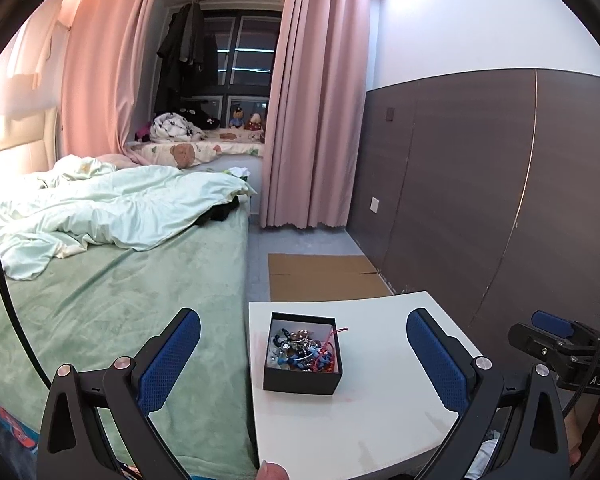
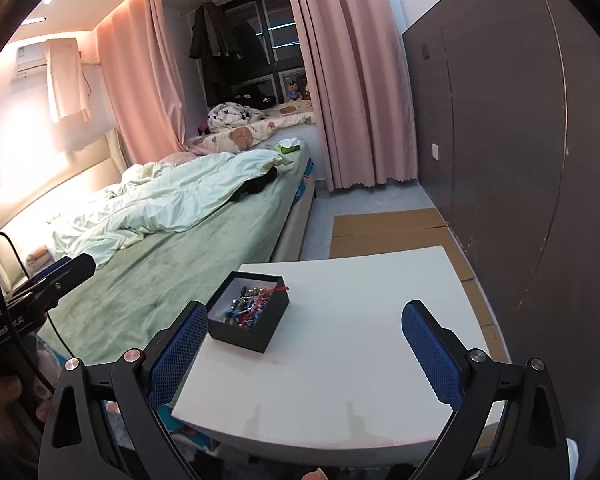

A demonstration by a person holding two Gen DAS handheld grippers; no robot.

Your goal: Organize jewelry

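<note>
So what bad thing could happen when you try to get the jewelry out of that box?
The jewelry looks like one tangled heap in the black box, so pulling one piece might drag others out. A red cord already hangs over the rim and could snag. The box sits near the white table edge beside the bed, so a nudge from the open left gripper might tip it off.

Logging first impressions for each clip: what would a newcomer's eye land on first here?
Likely the black box of tangled jewelry near the left edge of the white table, a red cord trailing over its rim. Both grippers, left and right, hang open and empty, with the rumpled green bed beside the table.
</note>
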